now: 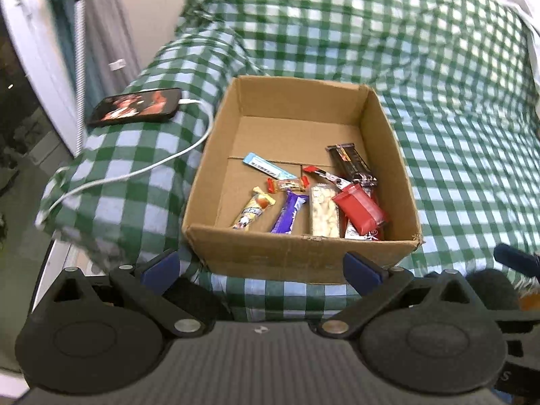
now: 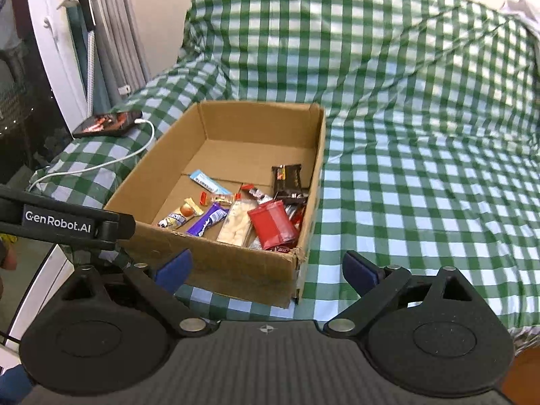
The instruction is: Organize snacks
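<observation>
An open cardboard box [image 1: 297,256] sits on a green-checked sofa and also shows in the right wrist view [image 2: 236,270]. Inside lie several snacks: a red packet [image 1: 359,211] [image 2: 273,224], a purple bar [image 1: 290,216] [image 2: 207,224], a white nut bar [image 1: 324,216] [image 2: 236,224], a blue-white stick [image 1: 270,167] [image 2: 209,182], a dark bar [image 1: 351,165] [image 2: 287,177]. My left gripper [image 1: 261,266] is open and empty, just in front of the box's near wall. My right gripper [image 2: 266,270] is open and empty at the box's near right corner.
A phone [image 1: 135,106] [image 2: 108,123] lies on the sofa arm at left, with a white charging cable [image 1: 141,170] trailing toward the box. The checked sofa seat [image 2: 422,202] stretches to the right. The left gripper's body [image 2: 60,224] shows at the left of the right wrist view.
</observation>
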`<act>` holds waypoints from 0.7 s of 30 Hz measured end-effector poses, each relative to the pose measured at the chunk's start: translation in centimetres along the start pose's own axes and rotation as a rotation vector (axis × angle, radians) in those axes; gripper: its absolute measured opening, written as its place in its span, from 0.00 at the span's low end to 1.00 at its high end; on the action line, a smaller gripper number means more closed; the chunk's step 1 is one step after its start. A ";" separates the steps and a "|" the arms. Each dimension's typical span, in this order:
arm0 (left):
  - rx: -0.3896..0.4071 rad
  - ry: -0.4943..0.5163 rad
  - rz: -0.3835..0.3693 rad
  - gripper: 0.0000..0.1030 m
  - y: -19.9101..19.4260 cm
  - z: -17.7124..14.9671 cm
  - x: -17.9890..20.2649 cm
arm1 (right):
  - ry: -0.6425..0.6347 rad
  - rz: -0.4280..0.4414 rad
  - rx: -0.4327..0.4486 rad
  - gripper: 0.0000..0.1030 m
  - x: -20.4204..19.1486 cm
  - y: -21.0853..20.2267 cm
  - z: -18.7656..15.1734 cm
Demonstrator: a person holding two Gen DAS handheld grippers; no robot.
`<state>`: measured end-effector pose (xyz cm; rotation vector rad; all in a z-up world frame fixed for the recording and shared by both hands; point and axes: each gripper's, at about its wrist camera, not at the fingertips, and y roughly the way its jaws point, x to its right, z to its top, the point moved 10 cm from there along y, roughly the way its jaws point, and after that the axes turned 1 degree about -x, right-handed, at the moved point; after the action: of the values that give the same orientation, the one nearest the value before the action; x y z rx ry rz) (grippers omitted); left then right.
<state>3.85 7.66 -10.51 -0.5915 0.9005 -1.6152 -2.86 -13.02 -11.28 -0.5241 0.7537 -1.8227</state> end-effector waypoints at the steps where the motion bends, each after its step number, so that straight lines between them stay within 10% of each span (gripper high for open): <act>1: 0.000 -0.011 0.009 1.00 -0.4 -0.4 -0.2 | -0.002 0.000 0.007 0.93 0.0 -0.5 -0.2; 21: 0.043 0.085 0.057 1.00 -4.2 -3.2 0.4 | -0.008 -0.002 0.102 0.99 -0.6 -5.1 -1.6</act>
<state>-1.20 8.38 -8.99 -0.4656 0.9349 -1.6140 -7.03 -10.83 -8.81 -0.4654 0.6506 -1.8488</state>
